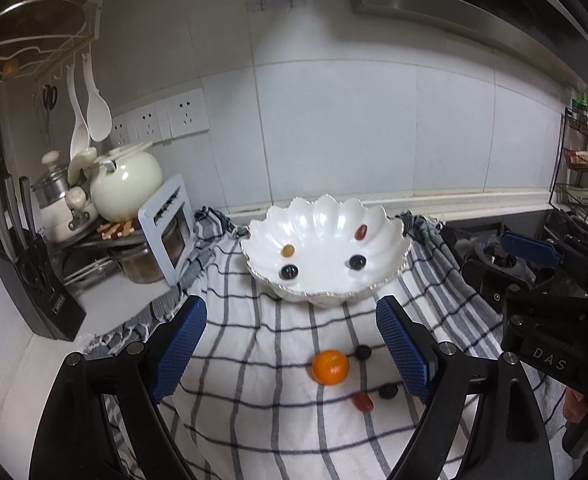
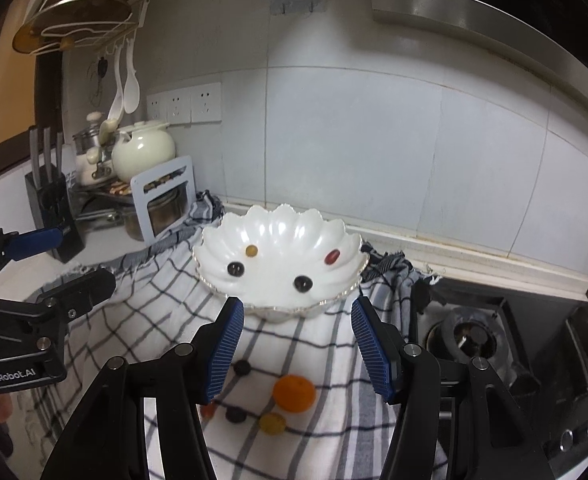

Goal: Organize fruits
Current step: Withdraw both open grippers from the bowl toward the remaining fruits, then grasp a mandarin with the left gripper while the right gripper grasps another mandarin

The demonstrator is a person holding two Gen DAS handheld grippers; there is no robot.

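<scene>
- A checked cloth (image 1: 278, 344) covers the kitchen counter under both grippers; past it rises a white tiled wall (image 1: 353, 128).
- Far to the left of the left gripper (image 1: 292, 346) stand a black knife block (image 1: 34, 276), a cream pot (image 1: 128, 182) and three wall sockets (image 1: 162, 118); far to the right of the right gripper (image 2: 294, 350) lies a gas burner (image 2: 471, 334).
- One white scalloped bowl (image 1: 325, 224) sits on the cloth just ahead of both grippers' fingertips.
- The bowl holds four small fruits: one amber (image 1: 288, 250), two dark (image 1: 289, 272), one red (image 1: 361, 232).
- On the cloth lie five loose fruits, below and between the right gripper's fingers: one red piece (image 2: 208, 410) by the left finger, two dark ones (image 2: 242, 368), one yellowish one (image 2: 272, 423), one orange (image 2: 294, 393).
- The left gripper's jaws are spread wide, empty; the orange lies on the cloth between them, nearer the right finger, touching neither.
- The right gripper's jaws stand partly apart, holding nothing and touching no fruit.
</scene>
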